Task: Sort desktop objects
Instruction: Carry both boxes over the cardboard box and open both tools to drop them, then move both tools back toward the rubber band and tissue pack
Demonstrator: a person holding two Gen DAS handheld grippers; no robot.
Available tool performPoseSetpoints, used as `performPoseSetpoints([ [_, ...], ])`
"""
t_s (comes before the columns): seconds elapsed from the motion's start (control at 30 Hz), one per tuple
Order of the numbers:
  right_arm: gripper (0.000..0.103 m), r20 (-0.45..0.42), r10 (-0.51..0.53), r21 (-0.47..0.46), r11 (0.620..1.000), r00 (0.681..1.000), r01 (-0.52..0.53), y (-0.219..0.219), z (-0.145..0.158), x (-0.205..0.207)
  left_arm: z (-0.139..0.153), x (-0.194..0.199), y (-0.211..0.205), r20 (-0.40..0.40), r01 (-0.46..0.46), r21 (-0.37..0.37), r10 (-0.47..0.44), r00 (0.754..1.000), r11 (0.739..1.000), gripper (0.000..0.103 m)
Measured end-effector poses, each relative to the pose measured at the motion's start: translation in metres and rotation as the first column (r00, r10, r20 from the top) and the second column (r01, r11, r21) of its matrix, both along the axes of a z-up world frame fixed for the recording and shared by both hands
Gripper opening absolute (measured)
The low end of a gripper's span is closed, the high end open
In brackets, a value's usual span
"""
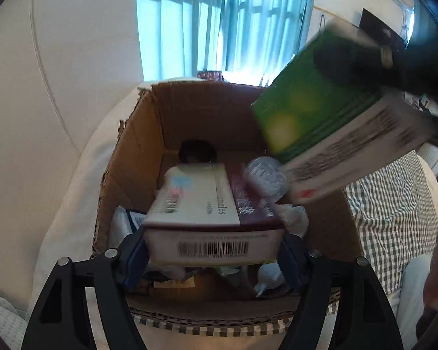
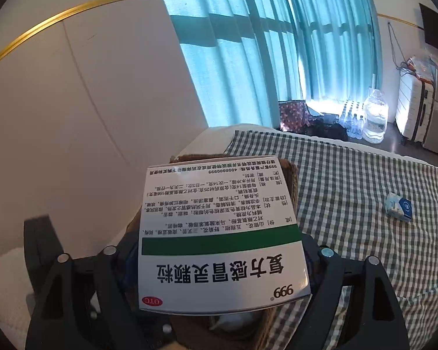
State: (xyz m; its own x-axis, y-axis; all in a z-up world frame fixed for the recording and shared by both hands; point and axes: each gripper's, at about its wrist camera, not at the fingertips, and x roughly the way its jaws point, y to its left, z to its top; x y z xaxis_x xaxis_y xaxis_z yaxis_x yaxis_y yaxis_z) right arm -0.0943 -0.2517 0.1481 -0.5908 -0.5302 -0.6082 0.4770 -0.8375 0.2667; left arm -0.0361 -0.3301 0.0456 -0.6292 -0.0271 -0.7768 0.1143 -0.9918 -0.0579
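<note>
An open cardboard carton (image 1: 143, 151) stands on a white cushioned surface, with several items inside. My left gripper (image 1: 213, 250) hangs over its near rim. Its blue pads (image 1: 134, 250) lie against the sides of a white and maroon medicine box (image 1: 195, 204) with a barcode facing me. My right gripper (image 2: 223, 262) is shut on a green and white medicine box (image 2: 219, 218) printed with black text. That green box (image 1: 321, 110) shows blurred above the carton's right side in the left wrist view. A brown carton edge (image 2: 289, 175) peeks out behind it.
Inside the carton lie a clear plastic piece (image 1: 265, 175), a black object (image 1: 197, 150) and white packets. A green checked cloth (image 2: 350, 189) covers the surface to the right, with a small blue-white tissue pack (image 2: 398, 207) on it. Water bottles (image 2: 373, 119) and a suitcase (image 2: 414, 110) stand by the curtain.
</note>
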Motion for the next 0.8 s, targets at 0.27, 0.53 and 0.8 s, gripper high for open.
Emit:
performPoseSetpoints([
  [0.27, 0.096, -0.044, -0.078, -0.061, 0.995, 0.996, 0.075, 0.009, 0.035, -0.021, 0.013, 0.008, -0.006, -0.021, -0.056, -0.048, 0.055, 0.998, 0.997, 0.098],
  [0.53, 0.096, -0.165, -0.196, 0.087, 0.973, 0.967, 0.213, 0.125, 0.038, 0.021, 0.051, 0.029, 0.065, -0.095, 0.059, -0.083, -0.067, 0.993, 0.995, 0.102],
  [0.8, 0.096, -0.202, -0.319, 0.148, 0.925, 0.926, 0.351, 0.270, 0.013, 0.054, 0.050, 0.021, 0.177, -0.101, 0.144, -0.020, -0.145, 0.984, 0.989, 0.103],
])
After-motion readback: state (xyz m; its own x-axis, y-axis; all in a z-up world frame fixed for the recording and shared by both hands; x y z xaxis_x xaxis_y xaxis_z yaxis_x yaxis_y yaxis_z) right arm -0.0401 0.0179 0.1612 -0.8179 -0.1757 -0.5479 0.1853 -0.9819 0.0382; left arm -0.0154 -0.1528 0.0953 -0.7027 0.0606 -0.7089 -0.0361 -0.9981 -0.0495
